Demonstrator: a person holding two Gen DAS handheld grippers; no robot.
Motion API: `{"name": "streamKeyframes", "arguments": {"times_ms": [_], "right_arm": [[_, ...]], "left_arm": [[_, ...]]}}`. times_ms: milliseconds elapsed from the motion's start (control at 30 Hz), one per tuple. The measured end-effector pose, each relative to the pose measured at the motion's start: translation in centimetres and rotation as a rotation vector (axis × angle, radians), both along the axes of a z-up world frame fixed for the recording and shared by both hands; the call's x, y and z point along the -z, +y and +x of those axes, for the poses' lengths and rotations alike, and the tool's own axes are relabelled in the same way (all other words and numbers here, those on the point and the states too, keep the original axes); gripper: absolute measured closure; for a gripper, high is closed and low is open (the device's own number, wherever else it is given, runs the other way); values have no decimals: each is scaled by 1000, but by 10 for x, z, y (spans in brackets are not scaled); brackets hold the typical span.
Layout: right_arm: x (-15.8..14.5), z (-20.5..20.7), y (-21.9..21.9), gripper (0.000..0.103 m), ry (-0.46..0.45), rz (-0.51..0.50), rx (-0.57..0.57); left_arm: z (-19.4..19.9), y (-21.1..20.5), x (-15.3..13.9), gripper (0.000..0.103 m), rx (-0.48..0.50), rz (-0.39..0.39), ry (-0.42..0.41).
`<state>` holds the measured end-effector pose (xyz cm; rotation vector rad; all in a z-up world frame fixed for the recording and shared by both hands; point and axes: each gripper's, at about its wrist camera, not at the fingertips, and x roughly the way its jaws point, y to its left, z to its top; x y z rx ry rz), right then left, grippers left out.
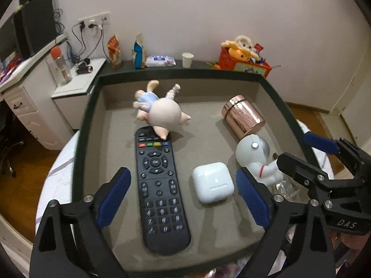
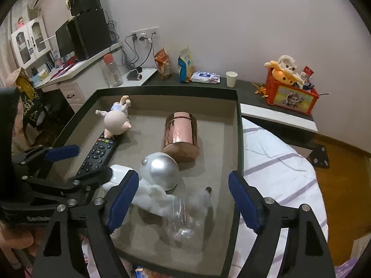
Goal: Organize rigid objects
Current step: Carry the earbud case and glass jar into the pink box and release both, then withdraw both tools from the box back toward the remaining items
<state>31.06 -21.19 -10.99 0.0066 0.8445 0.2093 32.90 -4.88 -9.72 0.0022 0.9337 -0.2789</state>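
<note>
A grey-lined tray with a dark rim (image 1: 92,106) holds a black remote (image 1: 160,190), a white earbud case (image 1: 213,181), a pig figurine (image 1: 160,111) lying on the remote's top end, a rose-gold canister (image 1: 243,115) and a white astronaut figure (image 1: 255,155). My left gripper (image 1: 183,185) is open, its pads wide of the remote and the case and touching neither. My right gripper (image 2: 183,180) is open over the astronaut (image 2: 160,171) and a clear glass piece (image 2: 183,217), gripping nothing. The canister (image 2: 182,134) stands just behind them.
A dark shelf behind the tray carries snack bags (image 1: 114,51), a wipes pack (image 1: 160,61), a paper cup (image 1: 187,59) and a red crate of plush toys (image 1: 243,58). A white desk (image 1: 76,81) stands at the left. Striped bedding (image 2: 278,166) lies under the tray.
</note>
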Motion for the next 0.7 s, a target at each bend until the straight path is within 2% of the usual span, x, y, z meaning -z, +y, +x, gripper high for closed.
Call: {"name": "streamKeyframes", "arguments": {"times_ms": [100,333,533,700], "right_arm": [[-10,-14,-2,11,-23,31,22],[-38,-82,-3,11,-100,95,55],[-57,-153,-2,11,-150,116,77],[-65,-205,-4,11,-156,115,110]], "left_arm": [[-17,9,-15,4,-9,-16,-32],[-84,37,-51,1,-32,-51,-116],[-145,57,-67,0,-58,-64,-152],[-196,70,-76,0,-73,-58,-175]]}}
